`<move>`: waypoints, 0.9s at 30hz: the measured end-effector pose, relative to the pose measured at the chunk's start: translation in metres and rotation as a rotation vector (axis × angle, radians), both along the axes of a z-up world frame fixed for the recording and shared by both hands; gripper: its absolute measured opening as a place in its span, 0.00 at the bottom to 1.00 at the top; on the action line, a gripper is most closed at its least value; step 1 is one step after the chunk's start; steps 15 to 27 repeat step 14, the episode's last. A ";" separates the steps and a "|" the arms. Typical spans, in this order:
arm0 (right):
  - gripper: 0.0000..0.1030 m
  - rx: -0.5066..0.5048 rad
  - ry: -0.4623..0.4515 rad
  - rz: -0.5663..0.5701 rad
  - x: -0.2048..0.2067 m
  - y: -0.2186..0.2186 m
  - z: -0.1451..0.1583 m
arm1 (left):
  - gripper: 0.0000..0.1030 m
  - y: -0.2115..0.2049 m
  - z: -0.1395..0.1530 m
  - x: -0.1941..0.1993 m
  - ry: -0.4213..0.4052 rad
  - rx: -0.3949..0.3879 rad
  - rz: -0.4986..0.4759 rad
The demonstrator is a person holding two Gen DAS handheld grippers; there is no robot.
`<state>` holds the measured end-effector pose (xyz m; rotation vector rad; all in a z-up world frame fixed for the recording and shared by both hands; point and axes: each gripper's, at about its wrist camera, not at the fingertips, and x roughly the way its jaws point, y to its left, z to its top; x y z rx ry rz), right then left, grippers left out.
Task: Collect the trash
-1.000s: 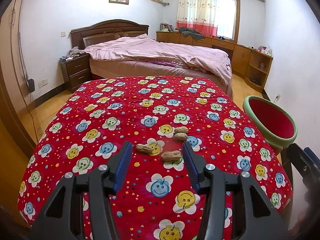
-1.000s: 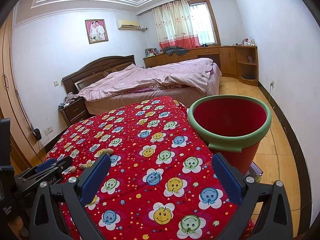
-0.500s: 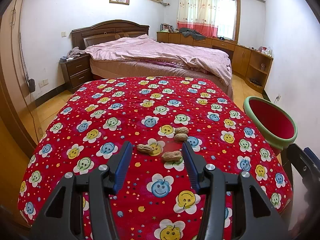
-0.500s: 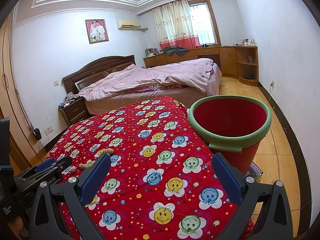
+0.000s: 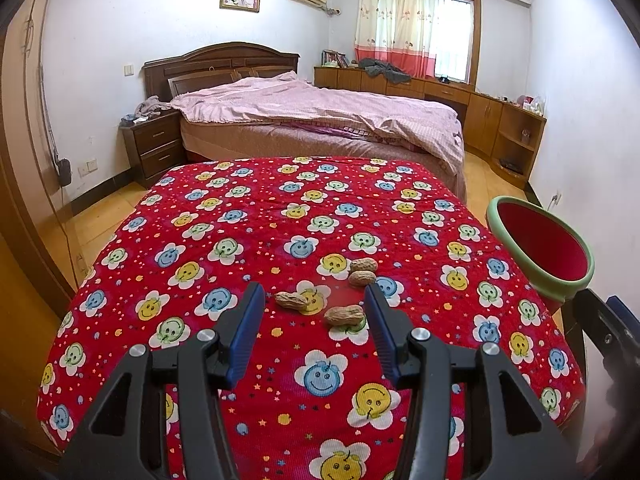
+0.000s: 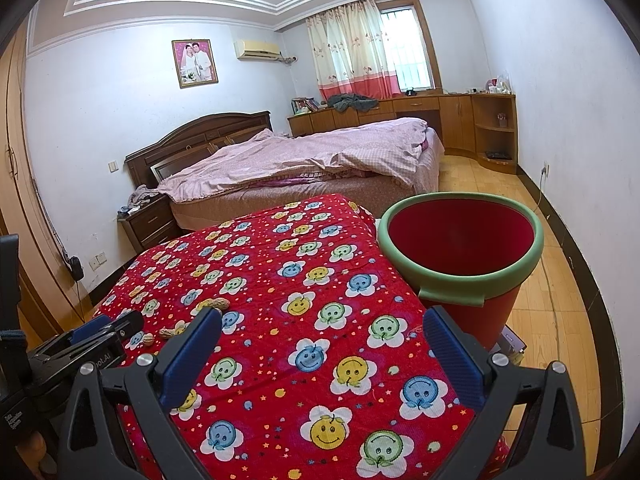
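Several peanuts in their shells lie on a red smiley-flower cloth (image 5: 224, 216). The nearest peanut (image 5: 344, 315) sits just ahead of my left gripper (image 5: 314, 298), beside its right fingertip; another peanut (image 5: 291, 300) lies between the tips, and two more (image 5: 363, 272) rest further off. The left gripper hovers open with nothing in it. A red bin with a green rim (image 6: 460, 248) stands at the table's right side, also seen as the bin (image 5: 540, 248) in the left wrist view. My right gripper (image 6: 320, 332) is wide open over the cloth (image 6: 320, 280), empty, left of the bin.
A bed with a pink quilt (image 5: 320, 112) stands behind the table, a dark nightstand (image 5: 154, 144) to its left. Wooden cabinets (image 6: 460, 120) line the far wall under the window. Wooden floor (image 6: 560, 280) runs along the right, past the bin.
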<state>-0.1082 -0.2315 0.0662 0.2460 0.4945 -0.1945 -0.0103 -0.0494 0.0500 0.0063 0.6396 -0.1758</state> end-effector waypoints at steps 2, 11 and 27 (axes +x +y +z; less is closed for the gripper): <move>1.00 0.000 -0.002 0.000 0.000 0.000 0.001 | 0.50 0.001 0.001 0.001 -0.003 0.000 0.001; 1.00 0.000 -0.001 0.000 0.000 0.000 0.001 | 0.50 0.000 0.002 -0.002 -0.018 0.003 0.004; 1.00 -0.001 -0.002 0.000 0.000 0.000 0.001 | 0.50 0.000 0.002 -0.002 -0.018 0.004 0.004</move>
